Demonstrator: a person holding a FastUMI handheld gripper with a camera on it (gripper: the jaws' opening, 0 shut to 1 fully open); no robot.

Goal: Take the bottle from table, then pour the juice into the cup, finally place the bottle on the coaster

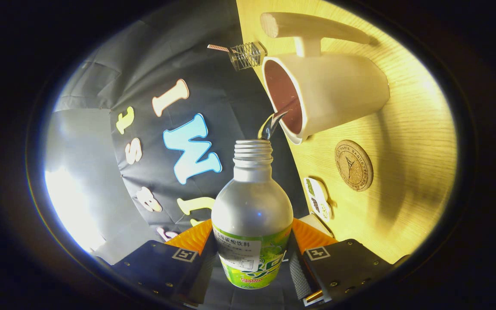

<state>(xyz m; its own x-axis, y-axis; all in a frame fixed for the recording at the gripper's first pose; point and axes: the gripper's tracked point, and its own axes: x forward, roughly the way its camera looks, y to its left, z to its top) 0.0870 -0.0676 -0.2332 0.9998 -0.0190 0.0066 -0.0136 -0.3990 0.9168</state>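
Clamped between the two fingers of the gripper sits the bottle, both fingers pressing on its labelled body from either side, so that's a firm hold. Its cap is off, the threaded neck bare and pointing away from the camera, and the whole view is rolled over with it, the worktop standing up like a wall on one side. A thin stream of juice leaves the mouth of the bottle and runs over the lip of the cup, which stands on the worktop just beyond the neck, its dark inside facing us and its long handle sticking out behind. Near the cup, a little closer to the fingers, lies the round cork coaster, flat on the worktop, nothing on it. Closer still, at the worktop's edge, sits a small white lid-like piece with green print. Past the cup's rim, a tiny wire coil pokes out.
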